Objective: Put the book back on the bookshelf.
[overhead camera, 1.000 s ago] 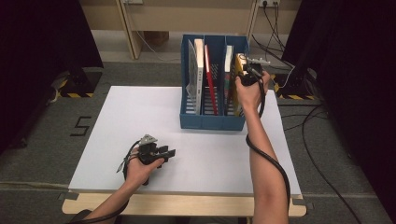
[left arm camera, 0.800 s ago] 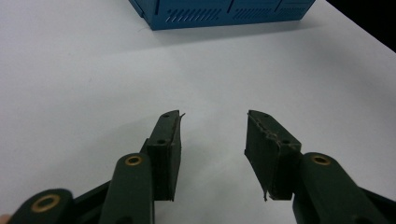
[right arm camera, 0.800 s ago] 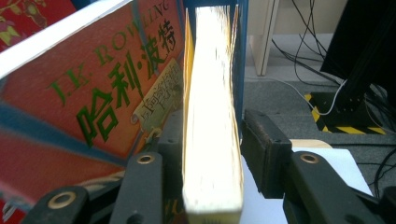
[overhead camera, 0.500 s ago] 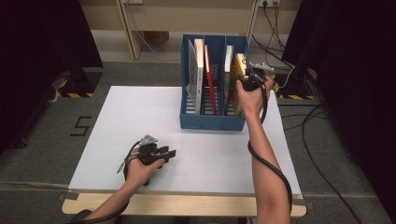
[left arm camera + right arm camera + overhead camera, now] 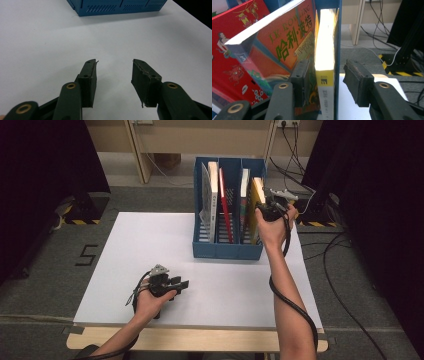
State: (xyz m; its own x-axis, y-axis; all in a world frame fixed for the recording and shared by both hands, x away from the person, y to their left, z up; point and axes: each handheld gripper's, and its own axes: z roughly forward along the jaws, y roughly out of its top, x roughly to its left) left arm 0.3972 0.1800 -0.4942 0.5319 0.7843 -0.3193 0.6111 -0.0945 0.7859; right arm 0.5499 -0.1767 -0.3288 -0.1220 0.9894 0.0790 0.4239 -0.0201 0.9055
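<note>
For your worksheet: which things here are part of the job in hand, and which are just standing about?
In the job: right gripper, open around the yellow book; blue file box.
Standing about: orange book, red book, left gripper, open over the white table.

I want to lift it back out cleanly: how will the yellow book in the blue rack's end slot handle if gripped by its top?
The yellow book looks thick, so probably stiff and fairly heavy. Its cover looks smooth, perhaps slippery. It stands against the blue rack wall, so it may drag.
</note>
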